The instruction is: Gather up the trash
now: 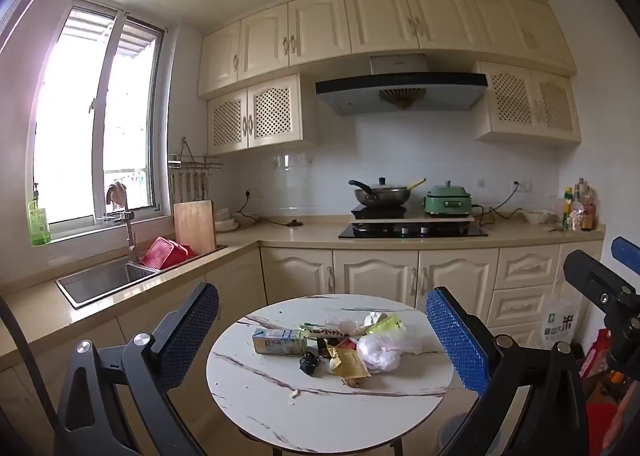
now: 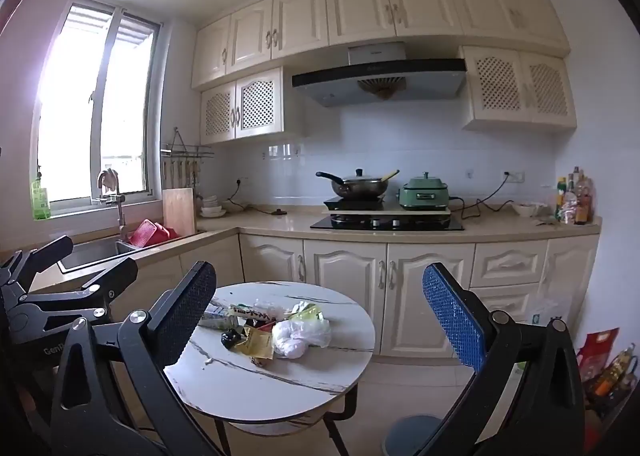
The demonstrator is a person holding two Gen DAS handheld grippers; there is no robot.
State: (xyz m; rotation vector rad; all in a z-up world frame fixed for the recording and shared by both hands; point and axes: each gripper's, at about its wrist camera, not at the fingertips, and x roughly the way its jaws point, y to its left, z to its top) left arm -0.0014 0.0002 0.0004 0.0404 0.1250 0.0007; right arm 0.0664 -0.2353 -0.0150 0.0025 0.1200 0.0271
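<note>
Both tongs, left gripper [image 1: 322, 326] and right gripper [image 2: 320, 302], gape empty before the round marble-patterned table [image 1: 280, 396] of wrappers; only the right view shows a grey bin [image 2: 412, 434].

One round table [image 1: 256, 388]; one drink carton [image 1: 278, 340]; one white plastic bag [image 1: 380, 352]; one black wad [image 1: 309, 362]; one wok [image 1: 380, 194]; one green cooker [image 1: 448, 200]; two grippers, left gripper [image 1: 320, 340], right gripper [image 2: 320, 320].
</note>
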